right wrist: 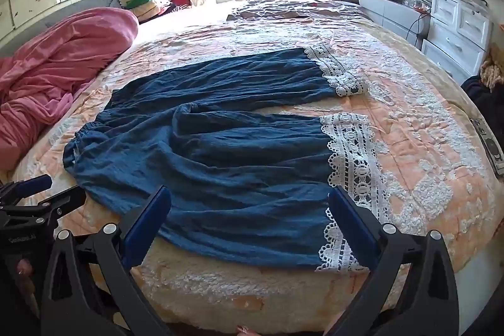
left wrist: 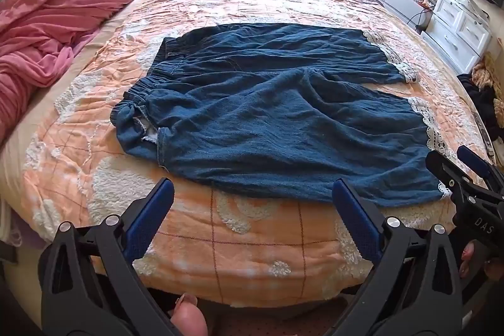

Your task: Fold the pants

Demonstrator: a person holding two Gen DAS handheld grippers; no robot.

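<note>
Pants [left wrist: 267, 112] lie spread flat on the bed's quilt [left wrist: 252, 241], just ahead of both my tongs: the left gripper [left wrist: 252, 188] hangs with jaws spread wide and empty short of the near leg's edge, and the right gripper [right wrist: 249, 197] is likewise spread over that leg beside its lace hem [right wrist: 352, 153]. My worry is that the loose, wrinkled cloth bunches or I pinch only the top layer, or snag the quilt beneath, so the fold drags crooked.
</note>
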